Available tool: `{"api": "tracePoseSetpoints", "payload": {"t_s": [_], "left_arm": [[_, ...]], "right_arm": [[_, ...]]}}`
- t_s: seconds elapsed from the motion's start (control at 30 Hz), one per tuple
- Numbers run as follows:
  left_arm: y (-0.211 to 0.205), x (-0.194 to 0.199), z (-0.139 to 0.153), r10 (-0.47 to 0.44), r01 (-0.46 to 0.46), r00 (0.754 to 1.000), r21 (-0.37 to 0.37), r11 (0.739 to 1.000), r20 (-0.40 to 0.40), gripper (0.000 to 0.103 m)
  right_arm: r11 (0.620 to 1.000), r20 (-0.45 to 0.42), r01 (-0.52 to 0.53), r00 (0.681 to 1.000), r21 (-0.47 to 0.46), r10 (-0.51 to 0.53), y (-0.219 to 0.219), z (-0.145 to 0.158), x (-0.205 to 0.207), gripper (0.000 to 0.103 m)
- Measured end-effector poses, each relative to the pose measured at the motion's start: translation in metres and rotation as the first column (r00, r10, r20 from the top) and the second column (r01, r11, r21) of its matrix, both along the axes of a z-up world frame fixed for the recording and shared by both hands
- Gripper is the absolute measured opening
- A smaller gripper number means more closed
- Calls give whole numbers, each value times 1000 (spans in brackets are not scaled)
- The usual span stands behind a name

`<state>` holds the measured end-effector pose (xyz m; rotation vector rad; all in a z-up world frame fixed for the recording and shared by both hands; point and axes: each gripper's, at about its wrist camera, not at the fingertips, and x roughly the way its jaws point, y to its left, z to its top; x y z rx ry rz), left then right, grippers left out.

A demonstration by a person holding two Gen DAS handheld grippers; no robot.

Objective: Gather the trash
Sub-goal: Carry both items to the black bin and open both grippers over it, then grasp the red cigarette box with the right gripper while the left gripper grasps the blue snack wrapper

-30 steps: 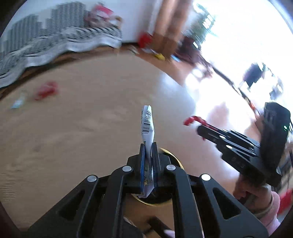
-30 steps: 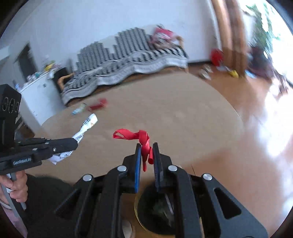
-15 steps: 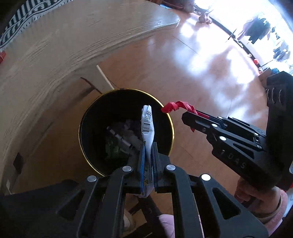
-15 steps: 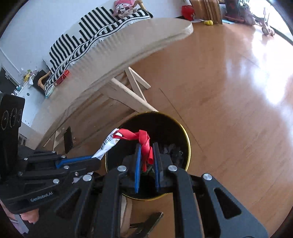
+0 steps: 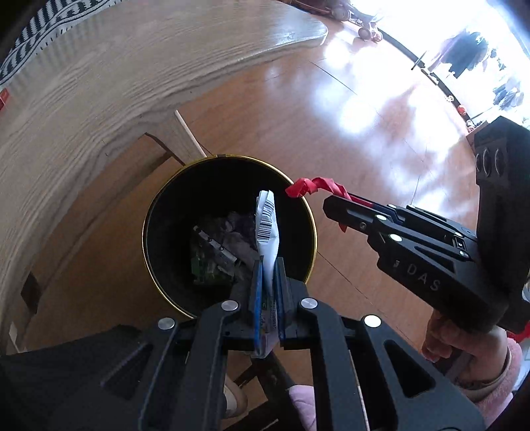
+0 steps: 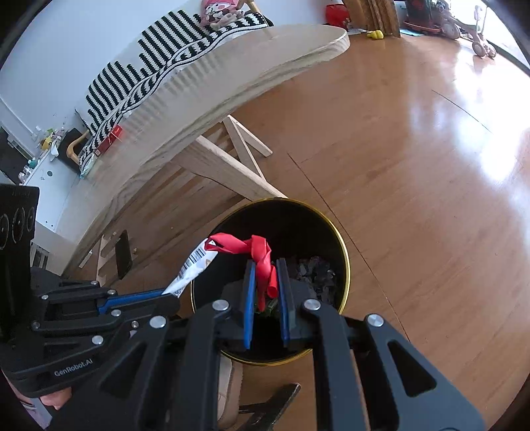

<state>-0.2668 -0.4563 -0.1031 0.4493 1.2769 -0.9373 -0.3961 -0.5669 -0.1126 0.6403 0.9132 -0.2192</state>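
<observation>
Glossy orange-brown wood floor is seen across both views, with strong glare towards the window side. A pale wooden table with angled legs is seen above and beside the bin; a red packet is seen lying on its far end. A black-and-white striped sofa cover is seen behind the table, with a pink plush toy on top.

A round black trash bin with a gold rim is stood on the floor just beside the table leg; dark scraps and a green wrapper are seen lying at its bottom.

The left gripper is held over the near rim of the bin, pointed steeply down, its blue pads pinched tight on a white snack wrapper with a barcode; the wrapper is stuck up from the pads, above the bin opening. The right gripper is held over the bin too, its pads clamped on a red twisted strip, possibly a burst balloon, whose free end is seen over the rim. The two pieces of trash are seen nearly touching in the right wrist view. A hand with a pink cuff is seen gripping the right tool's handle.
</observation>
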Motion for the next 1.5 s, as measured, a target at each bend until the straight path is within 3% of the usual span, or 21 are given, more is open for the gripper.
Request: {"api": "tracePoseSetpoints", "payload": {"t_s": [0.13, 0.2, 0.23, 0.27, 0.3, 0.33, 0.5, 0.67, 0.77, 0.9, 1.03, 1.2, 1.37, 1.5], "left_arm": [[3, 2, -1, -9, 9, 1000, -7, 1000, -9, 7], [1, 1, -2, -13, 13, 1000, 14, 1000, 13, 14], [1, 0, -2, -14, 13, 1000, 22, 1000, 18, 39], [1, -1, -2, -7, 7, 999, 26, 1000, 33, 85], [4, -1, 1, 7, -8, 998, 8, 1000, 59, 98], [6, -2, 4, 14, -13, 997, -12, 1000, 79, 97], [8, -3, 23, 2, 1, 997, -36, 999, 81, 97], [22, 14, 96, 8, 17, 986, -143, 990, 169, 97], [49, 50, 143, 85, -38, 969, -196, 980, 234, 97], [99, 112, 176, 236, -178, 933, -219, 959, 274, 97], [165, 184, 175, 368, -332, 872, -163, 929, 322, 97], [247, 265, 150, 506, -507, 810, -82, 858, 297, 97], [287, 327, 131, 553, -569, 782, -32, 822, 286, 97], [299, 373, 117, 557, -580, 778, -11, 815, 290, 97]], "right_arm": [[1000, -9, -1, 1000, 1, 1, 5, -1, 5, 13], [1000, -4, 12, 1000, 6, -12, 3, -1, 4, 13], [999, 0, 31, 1000, 29, -31, 0, -1, 4, 26], [998, -8, 52, 999, 42, -51, -5, -2, 3, 67], [996, -12, 74, 997, 47, -73, -8, -2, 2, 87], [993, 1, 102, 995, 55, -102, -12, -1, -1, 97], [984, 35, 159, 986, 82, -163, -24, 8, -8, 97], [984, 54, 177, 983, -28, -175, -27, 45, 7, 97], [985, 81, 152, 986, -79, -146, -24, 71, 31, 97], [989, 108, 56, 993, -133, -42, -6, 104, 91, 97], [986, 103, -41, 993, -162, 58, 25, 122, 160, 97], [962, 65, -188, 977, -197, 204, 85, 128, 259, 97], [932, 29, -297, 951, -207, 309, 145, 125, 347, 97], [914, -3, -353, 933, -201, 360, 185, 120, 417, 97]]}}
